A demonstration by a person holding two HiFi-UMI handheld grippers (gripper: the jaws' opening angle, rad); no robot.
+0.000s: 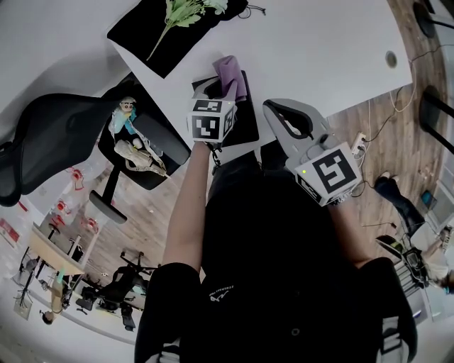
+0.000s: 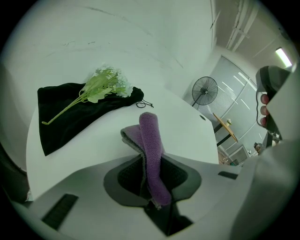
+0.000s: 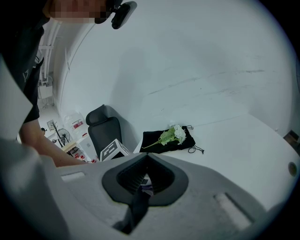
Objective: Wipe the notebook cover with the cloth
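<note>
White bench (image 1: 319,49) carries the notebook (image 1: 248,124). Above it, the left gripper (image 1: 214,88) clamps the purple cloth (image 1: 233,74). Beside the notebook, the right gripper (image 1: 278,117) is closed and empty.

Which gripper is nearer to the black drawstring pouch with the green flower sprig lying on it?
Left. The left gripper, clamping a purple terry cloth, hangs nearer the black fabric pouch; the right gripper sits further back from it.

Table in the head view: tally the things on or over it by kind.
cloth: 1
notebook: 1
flower sprig: 1
black bag: 1
Total: 4
</note>
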